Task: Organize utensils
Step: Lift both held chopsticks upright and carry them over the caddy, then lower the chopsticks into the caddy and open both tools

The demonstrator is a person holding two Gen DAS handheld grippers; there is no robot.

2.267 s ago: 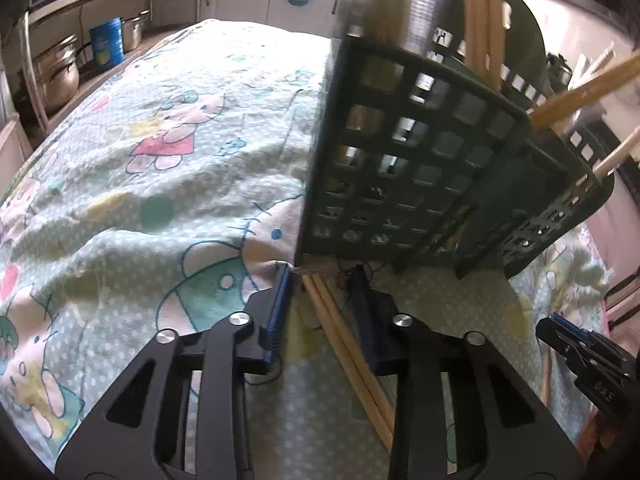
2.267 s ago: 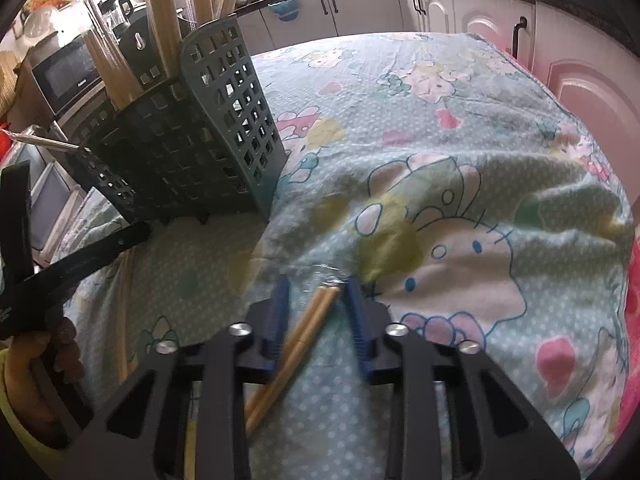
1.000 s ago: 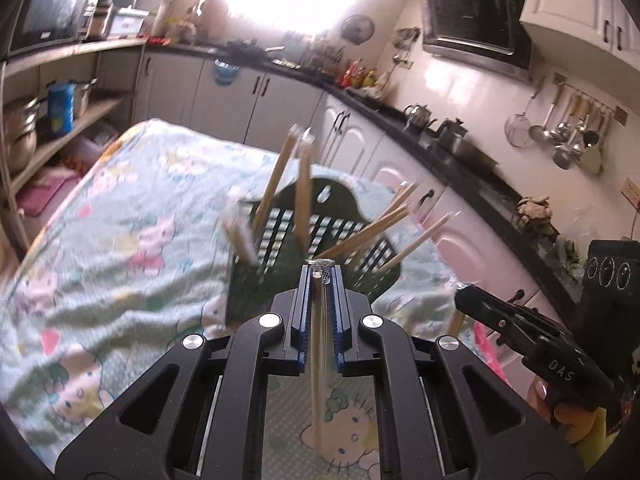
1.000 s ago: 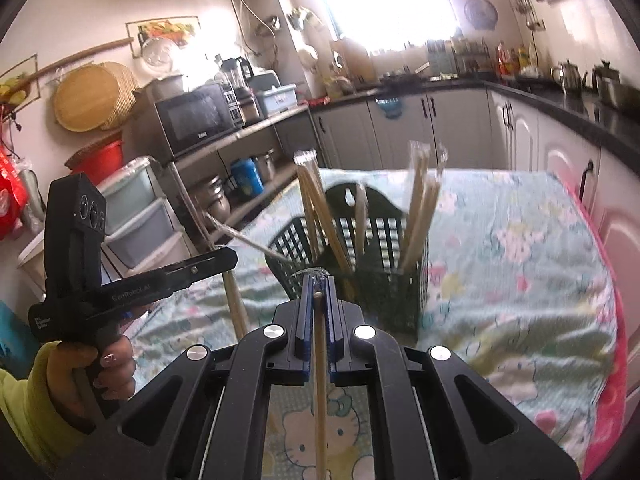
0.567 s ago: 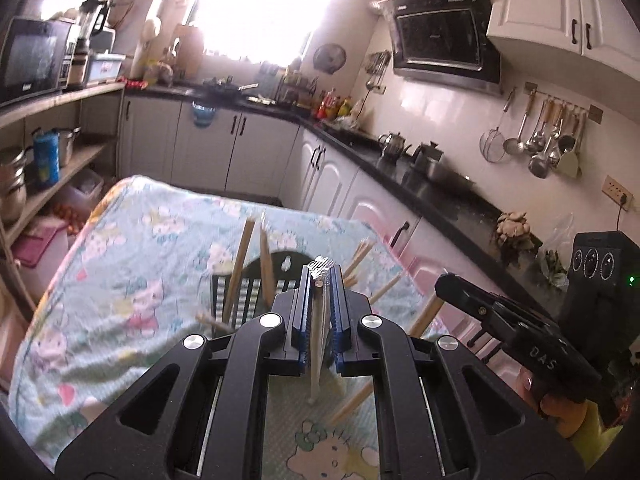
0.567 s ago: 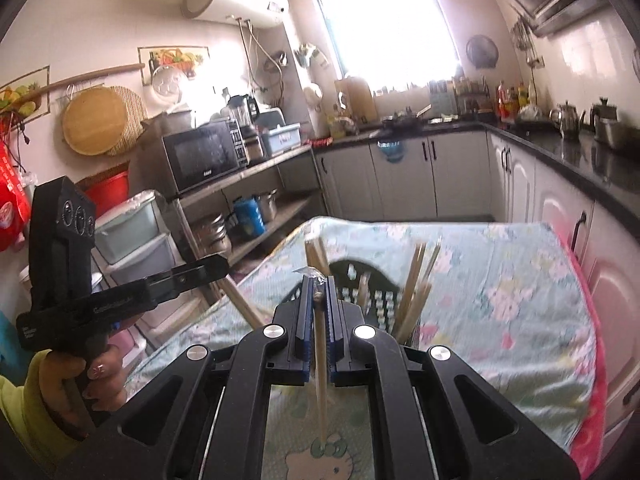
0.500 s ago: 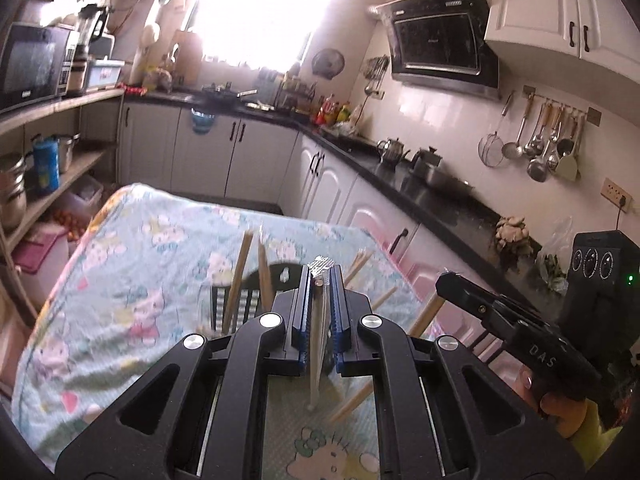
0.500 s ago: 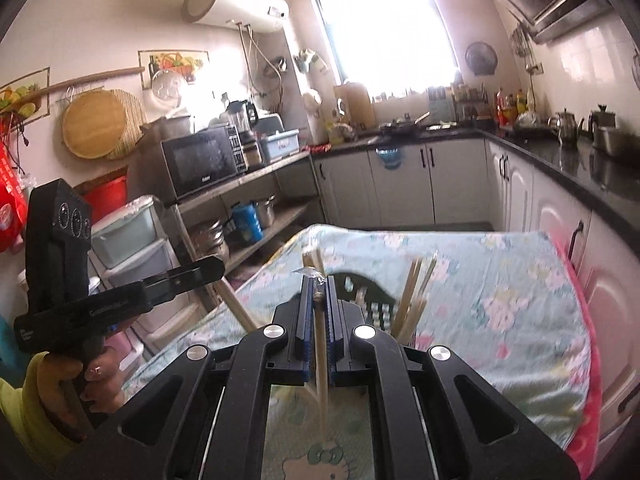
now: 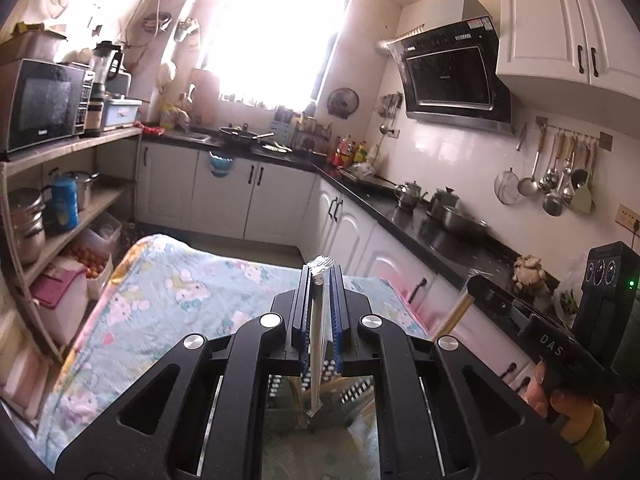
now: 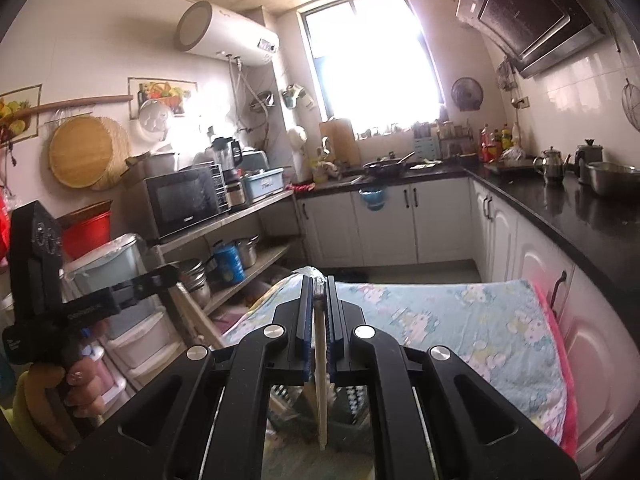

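Note:
My left gripper (image 9: 320,276) is shut on a pair of plastic-wrapped wooden chopsticks (image 9: 317,360) that hangs down between the pads, high above the table. Below it, seen through the fingers, is the dark slotted utensil basket (image 9: 352,390) with other chopsticks in it. My right gripper (image 10: 319,280) is shut on another wooden pair (image 10: 320,392), also hanging over the basket (image 10: 350,398). Each gripper shows in the other's view: the right one (image 9: 478,286) with its chopsticks (image 9: 454,318), the left one (image 10: 166,274) with its chopsticks (image 10: 198,318).
The table wears a light cartoon-print cloth (image 9: 172,300), pink at its right edge (image 10: 560,360). Open shelves with pots (image 9: 24,220) and plastic drawers (image 10: 136,344) stand to the left. A black counter (image 10: 580,220) over white cabinets runs along the right.
Both grippers have risen with their chopsticks and tipped up. The basket has dropped from in front of the jaws to under the fingers, and more of the kitchen walls shows.

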